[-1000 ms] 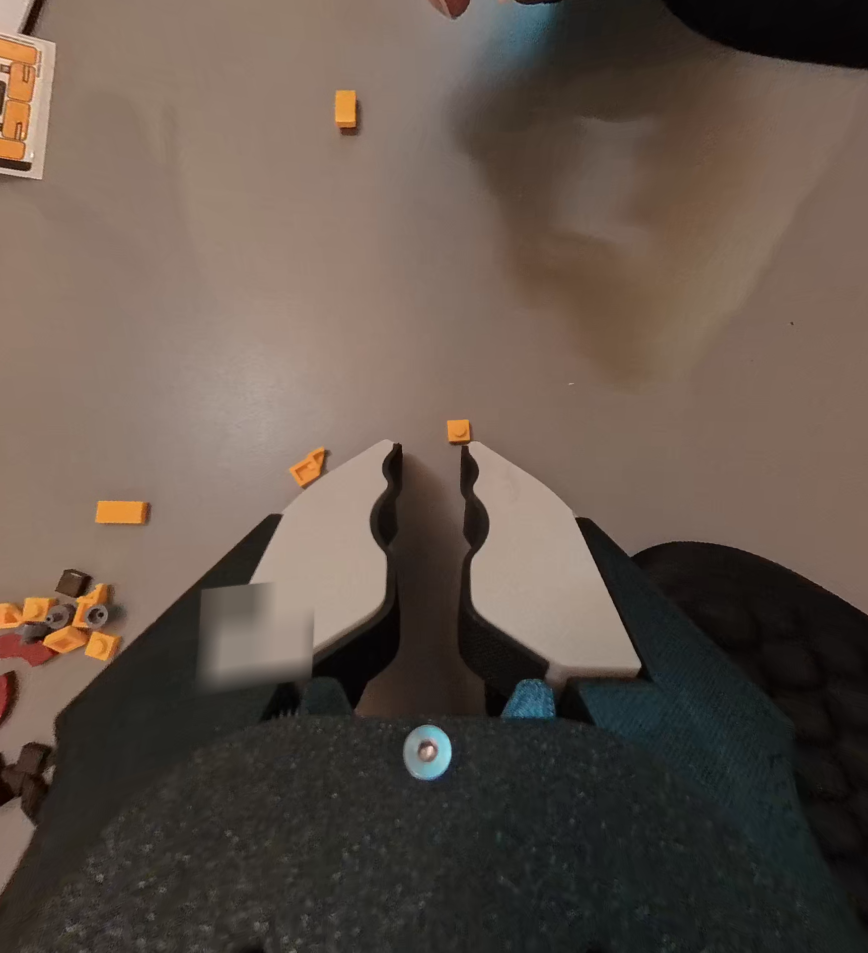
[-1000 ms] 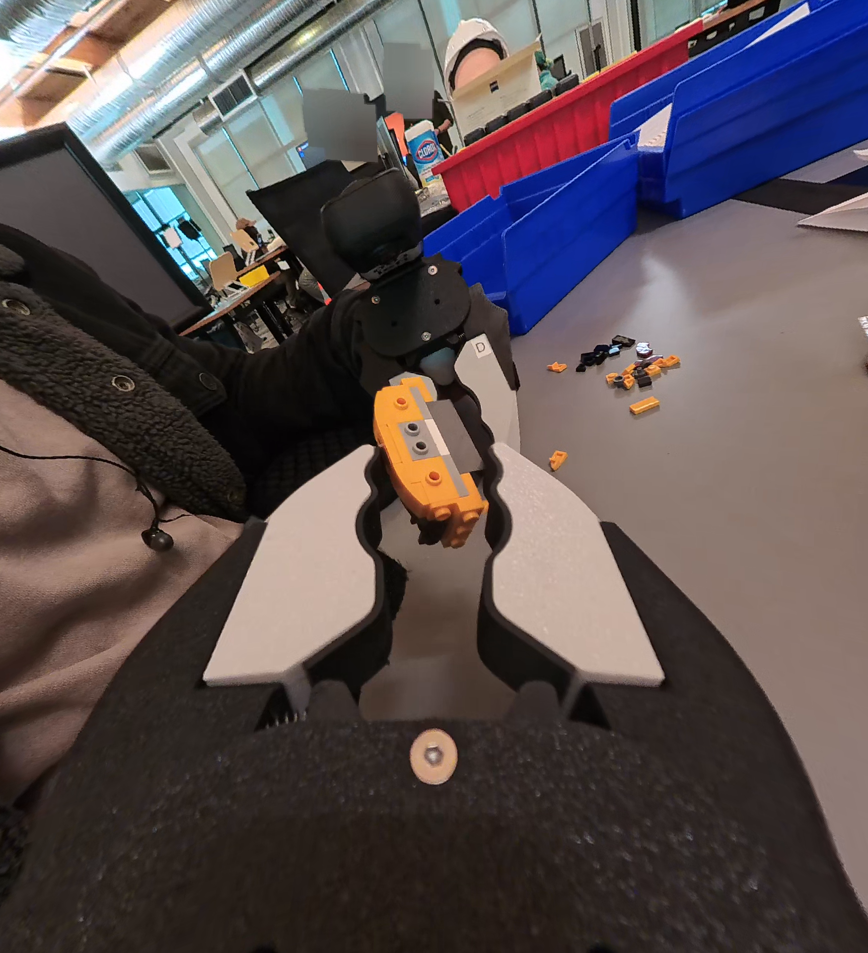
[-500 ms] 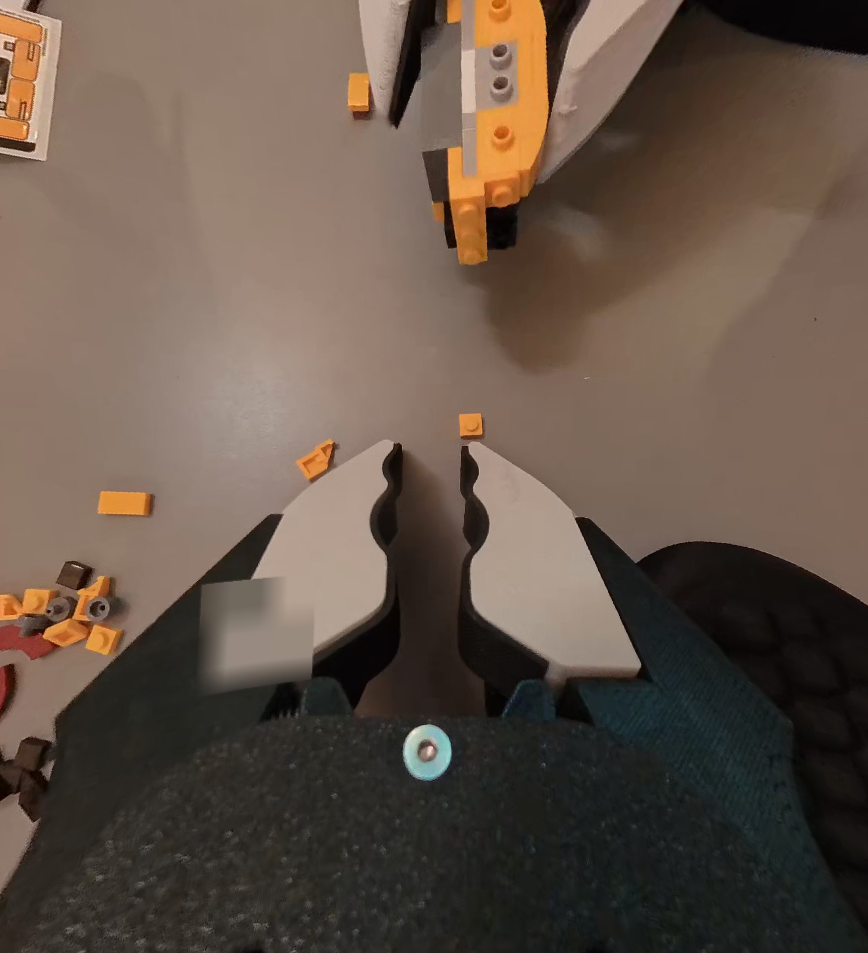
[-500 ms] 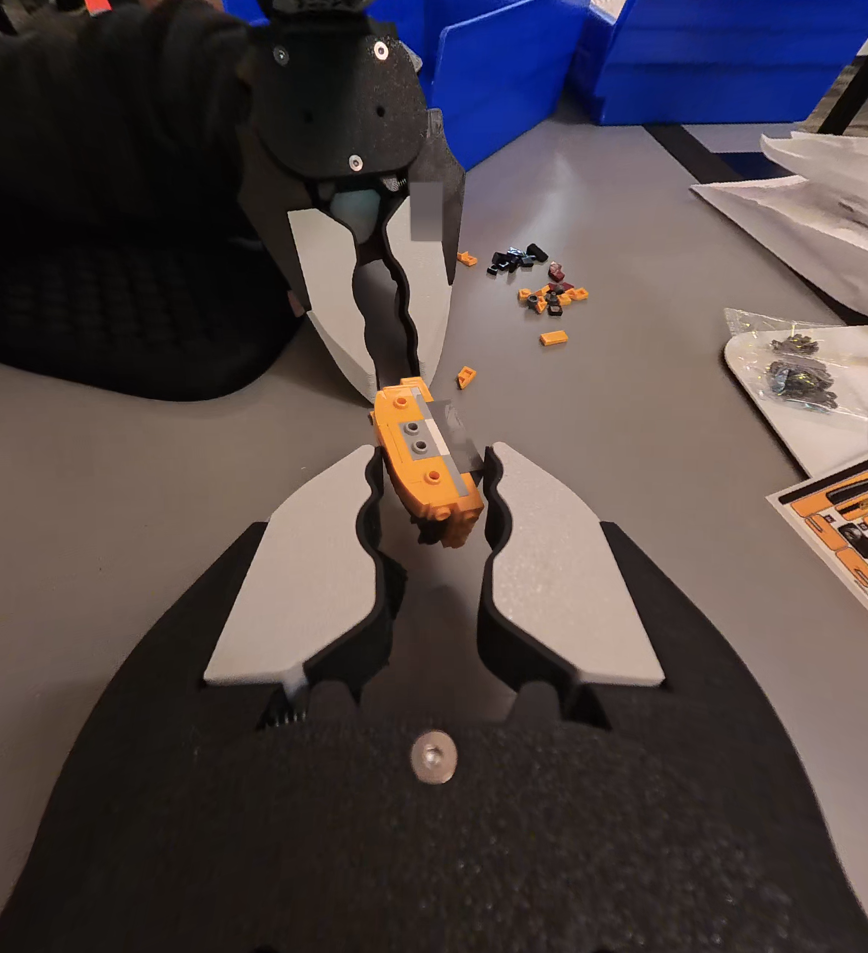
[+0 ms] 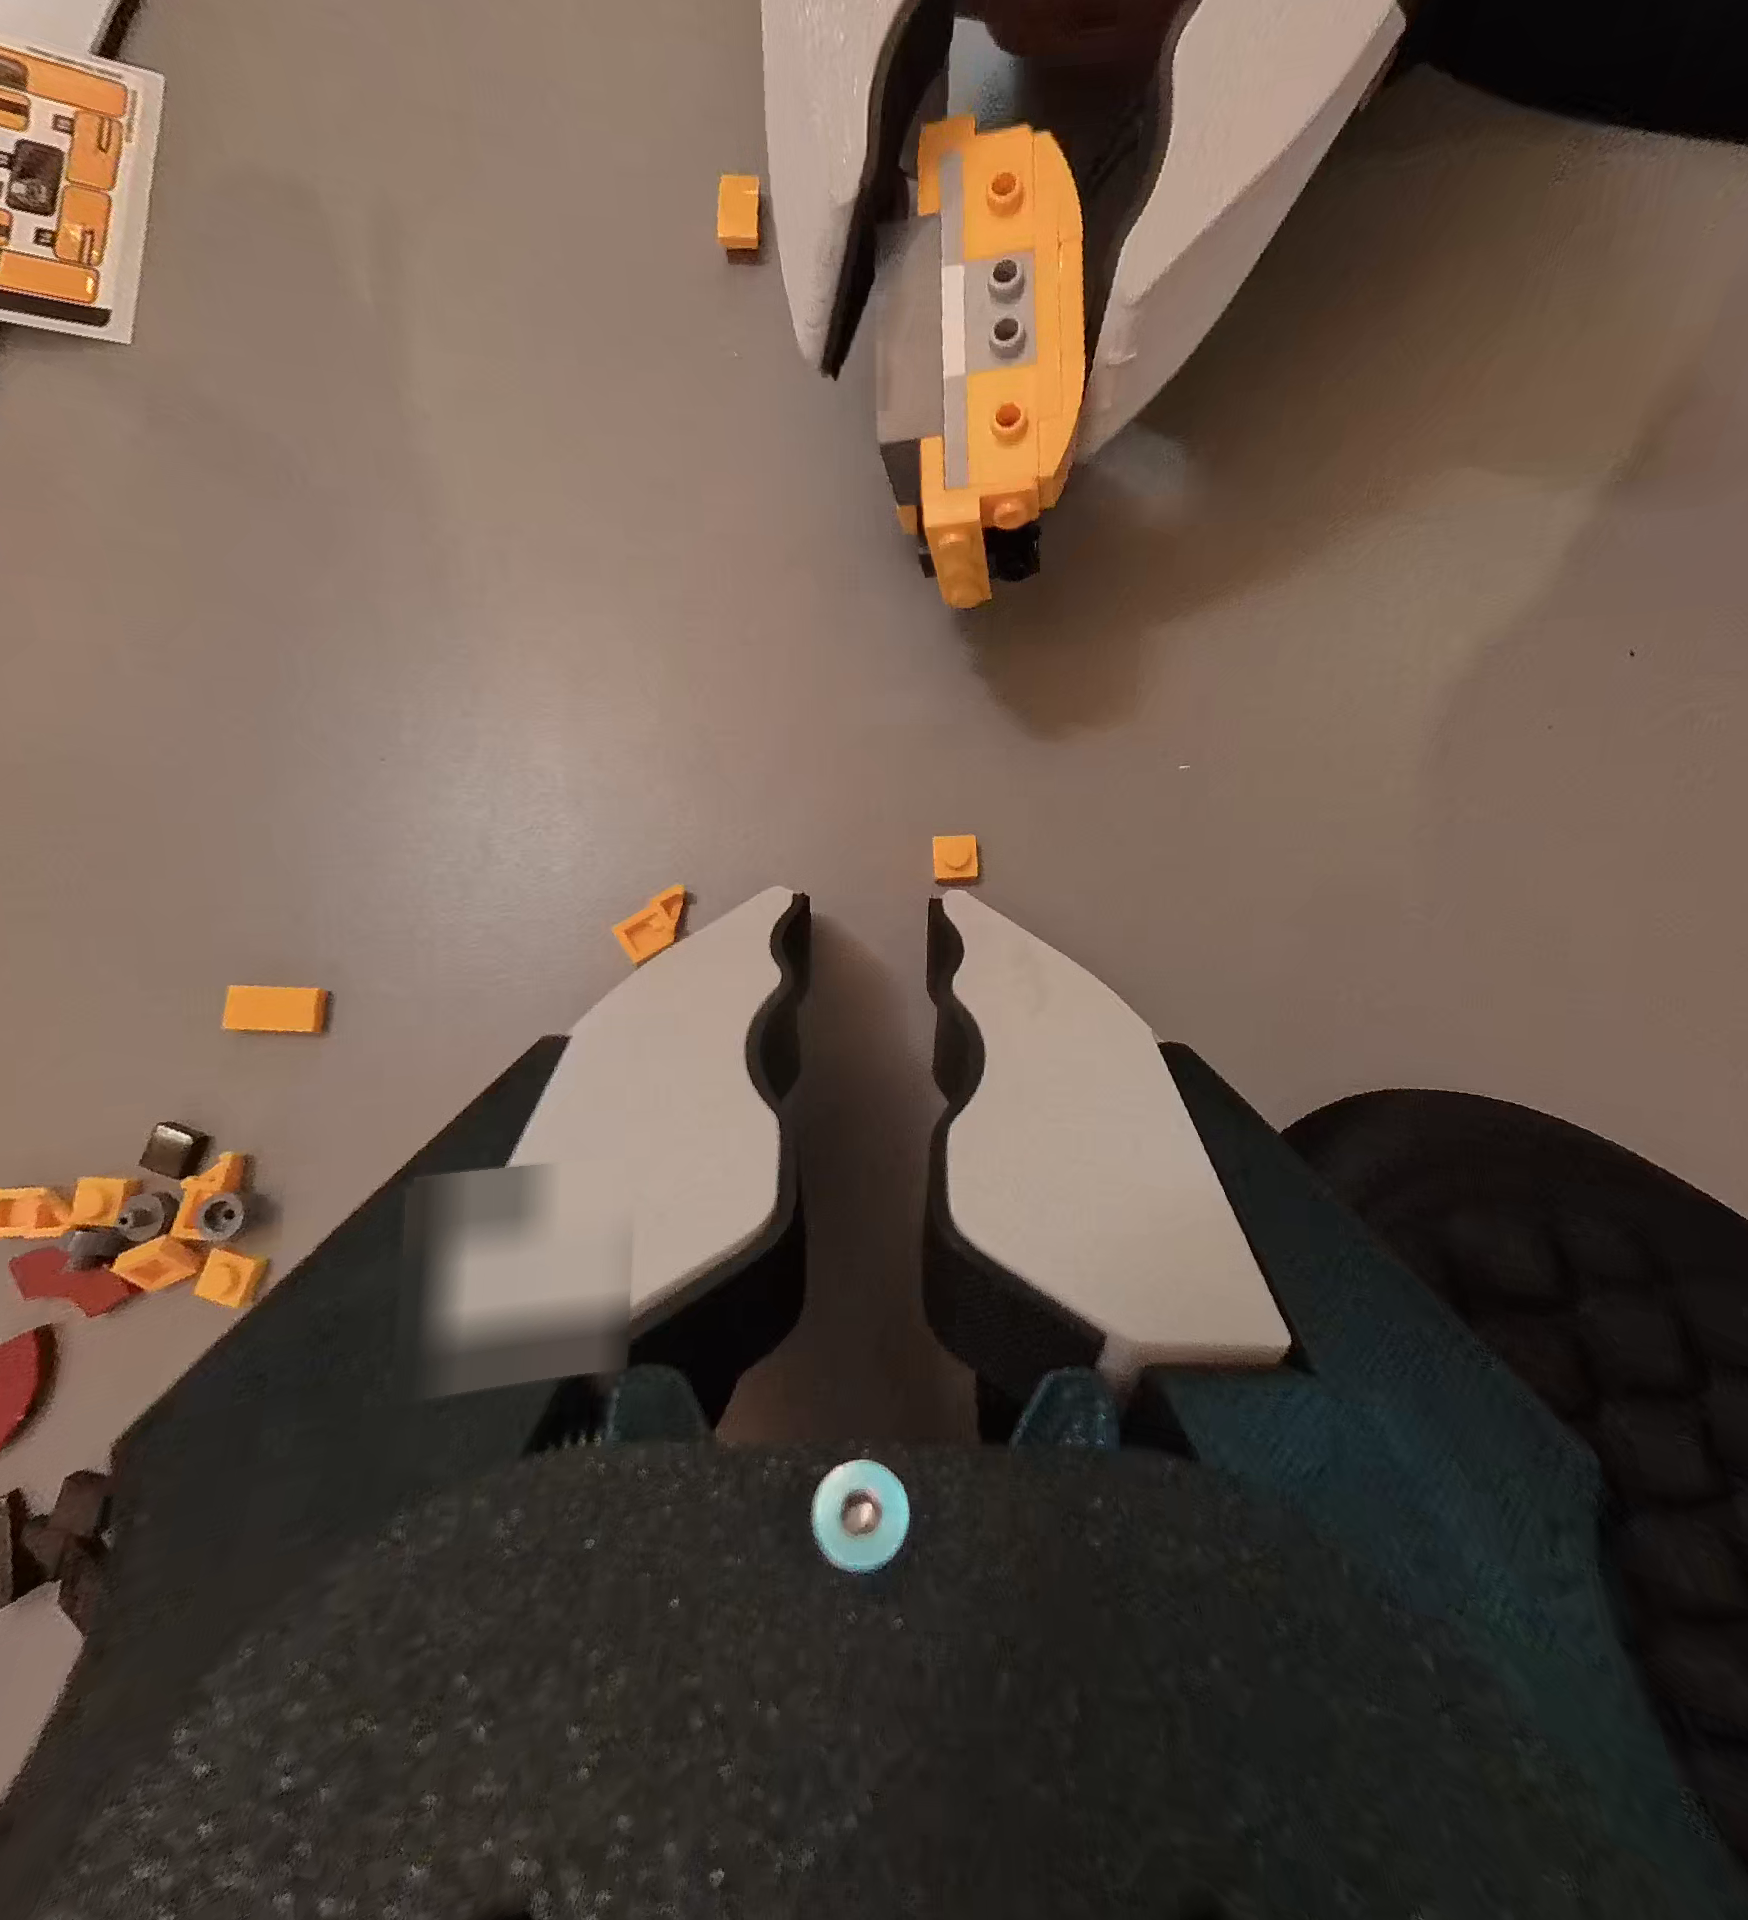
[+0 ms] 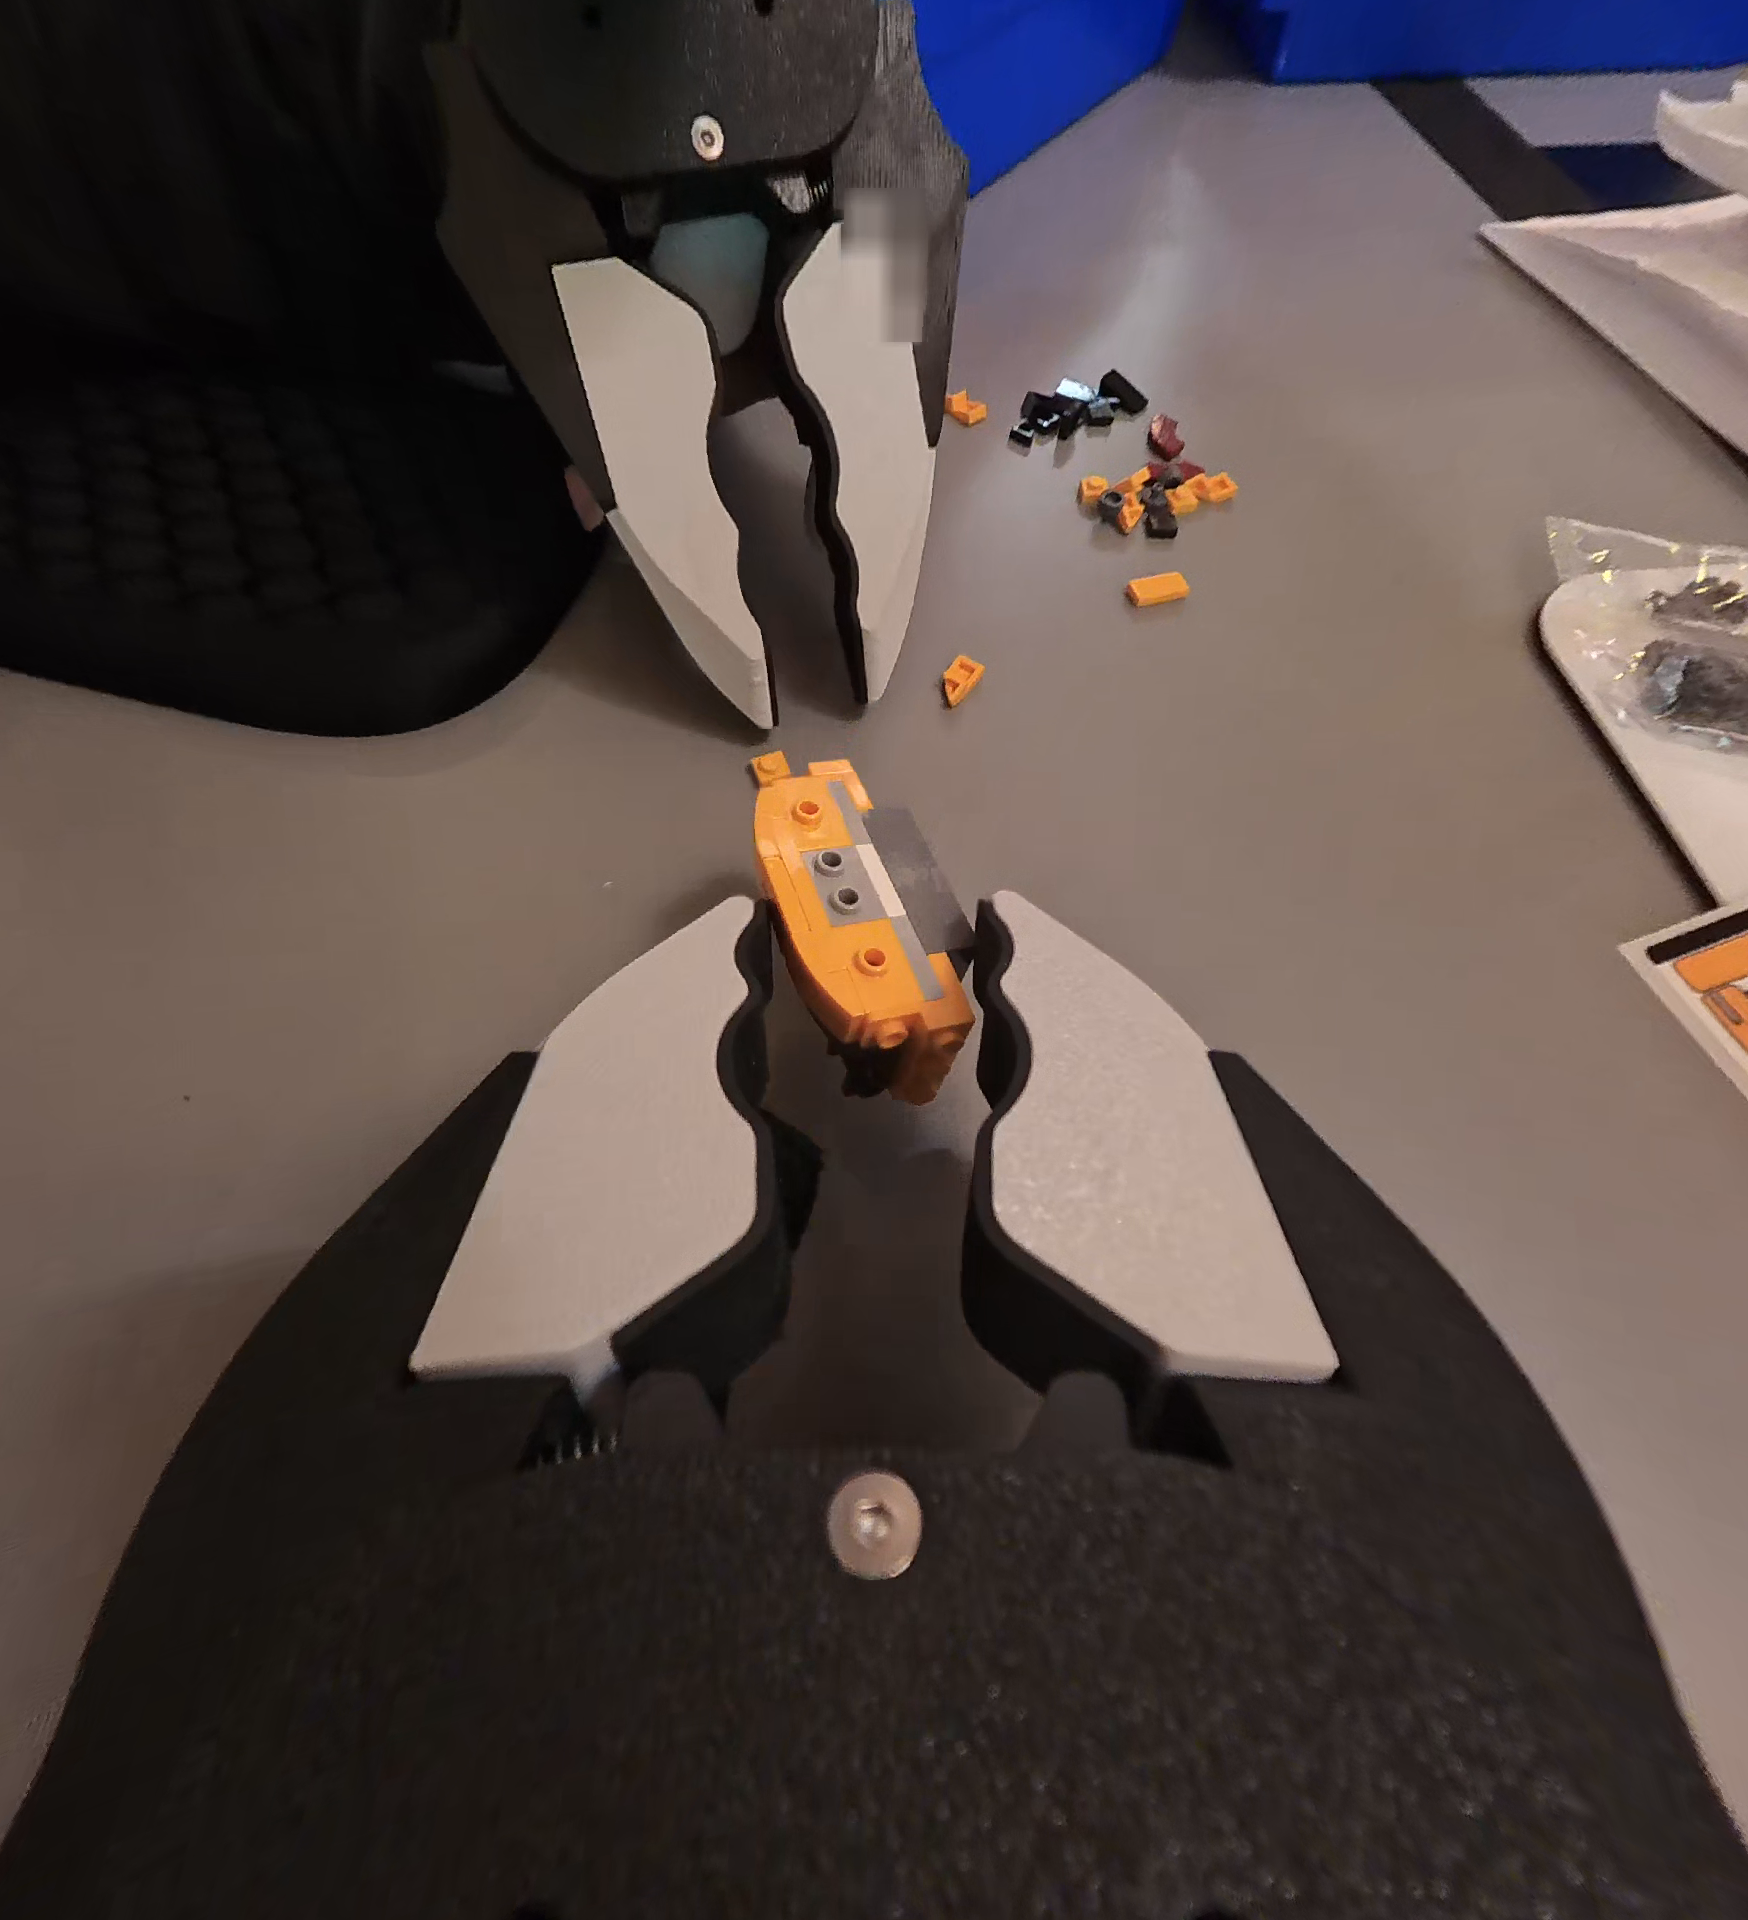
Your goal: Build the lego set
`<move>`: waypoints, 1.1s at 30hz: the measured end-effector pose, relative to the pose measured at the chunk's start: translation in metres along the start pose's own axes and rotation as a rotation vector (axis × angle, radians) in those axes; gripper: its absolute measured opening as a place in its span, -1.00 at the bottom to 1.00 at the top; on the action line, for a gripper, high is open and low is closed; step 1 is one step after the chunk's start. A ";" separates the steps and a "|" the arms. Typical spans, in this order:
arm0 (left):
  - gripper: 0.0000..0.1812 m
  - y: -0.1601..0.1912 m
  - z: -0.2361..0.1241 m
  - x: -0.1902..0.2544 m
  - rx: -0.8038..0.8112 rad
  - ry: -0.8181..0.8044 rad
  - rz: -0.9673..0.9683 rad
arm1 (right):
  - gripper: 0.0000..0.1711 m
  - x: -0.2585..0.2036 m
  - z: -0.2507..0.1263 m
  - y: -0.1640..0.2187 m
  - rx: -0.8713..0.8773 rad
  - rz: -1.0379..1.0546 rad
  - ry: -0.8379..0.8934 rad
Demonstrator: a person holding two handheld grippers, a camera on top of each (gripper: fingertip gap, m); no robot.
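My right gripper (image 6: 870, 914) is shut on an orange and grey lego assembly (image 6: 859, 935) and holds it tilted just above the grey table (image 6: 330, 935). In the left wrist view the right gripper (image 5: 963, 416) and the assembly (image 5: 995, 343) come in from the top. My left gripper (image 5: 868, 909) is slightly open and empty, with its tips close to the table. It faces the assembly in the right wrist view (image 6: 813, 707). A small orange one-stud plate (image 5: 955, 860) lies just ahead of its right fingertip, and shows beside the assembly's far end (image 6: 768, 769).
Loose pieces lie left of my left gripper: an orange angled piece (image 5: 652, 923), an orange tile (image 5: 275, 1009), a pile of small orange, grey and dark red parts (image 5: 137, 1226). A sticker sheet (image 5: 18, 208), a bag of dark parts (image 6: 1711, 675), blue bins (image 6: 1036, 83) and a dark sleeve (image 5: 1576, 1299) surround the area. Between my left fingertips and the orange tile (image 5: 275, 1009) there is roughly 9 cm. It is also in sight in the right wrist view (image 6: 1156, 584).
My right gripper has swung down with the assembly, from raised in the air to low over the table in front of my left gripper. The left gripper has barely moved.
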State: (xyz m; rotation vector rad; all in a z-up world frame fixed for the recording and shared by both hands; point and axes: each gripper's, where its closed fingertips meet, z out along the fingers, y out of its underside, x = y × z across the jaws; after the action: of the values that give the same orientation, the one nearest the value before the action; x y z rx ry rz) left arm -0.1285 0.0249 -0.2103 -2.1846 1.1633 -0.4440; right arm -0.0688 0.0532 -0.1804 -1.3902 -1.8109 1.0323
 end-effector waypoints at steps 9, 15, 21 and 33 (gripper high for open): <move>-0.77 -0.002 0.000 0.002 0.010 0.009 0.004 | -0.57 -0.003 -0.002 -0.002 0.023 0.105 -0.067; -0.76 -0.002 0.002 0.005 0.006 0.021 0.006 | -0.57 -0.002 -0.002 -0.002 0.021 0.107 -0.066; -0.76 -0.001 0.003 0.005 0.003 0.023 0.005 | -0.57 -0.002 -0.002 -0.002 0.022 0.115 -0.068; -0.77 -0.003 0.004 0.005 0.011 0.026 0.005 | -0.57 -0.001 0.001 0.004 -0.024 0.094 -0.048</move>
State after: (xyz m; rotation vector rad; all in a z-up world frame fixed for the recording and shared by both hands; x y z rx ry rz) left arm -0.1217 0.0229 -0.2111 -2.1724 1.1773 -0.4772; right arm -0.0674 0.0526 -0.1844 -1.4894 -1.8124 1.1040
